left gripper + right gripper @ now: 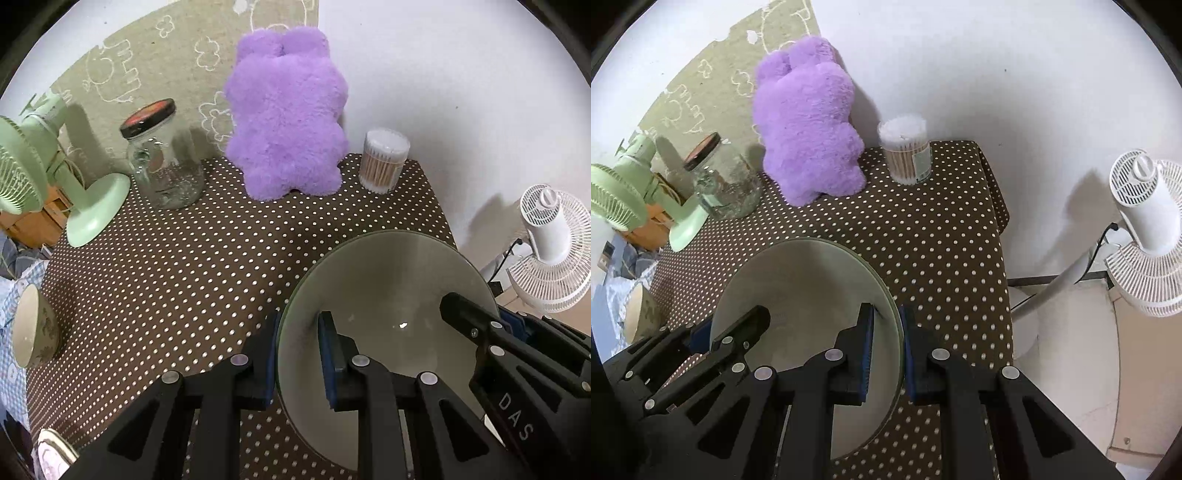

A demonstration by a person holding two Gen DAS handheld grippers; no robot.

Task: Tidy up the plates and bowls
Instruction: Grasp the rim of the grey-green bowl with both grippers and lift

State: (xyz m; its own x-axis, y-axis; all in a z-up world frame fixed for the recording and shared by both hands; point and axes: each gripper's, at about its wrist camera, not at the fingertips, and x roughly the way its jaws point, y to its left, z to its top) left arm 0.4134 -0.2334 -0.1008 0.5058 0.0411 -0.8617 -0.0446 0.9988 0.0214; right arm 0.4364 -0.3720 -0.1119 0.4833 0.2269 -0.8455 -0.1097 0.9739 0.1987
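- At the far left, a small patterned bowl [35, 326] lies tipped on its side at the left edge of the worktop [207, 266], well apart from both grippers; a second piece of crockery [55, 452] shows partly at the lower left corner, too cut off to identify.
- Along the back stand a green fan [55, 173], a glass jar [166, 162], a purple plush toy [288, 118] and a tub of cotton swabs [384, 160], none of them near the grasp.
- The left gripper [299, 354] is clamped on the left rim of a large pale plate [388, 288], one pad outside the rim and one on the inner face.
- The plate sits between the two grippers, over the right part of the dotted worktop and near its right edge; it looks tilted toward the cameras, and whether its underside touches the cloth I cannot tell.
- The right gripper [888, 347] is closed on the opposite, right rim of the same plate [798, 284], pads on either side of the edge.
- The relation that matters: the grips lie across the plate's width from each other, so my judgement is that the hands must travel together and keep their spacing, or the rim could slip from a pad.
- The small bowl lies to the left of the plate, so the left hand is nearer to it.
- A white fan [1145, 229] stands off the worktop at right.
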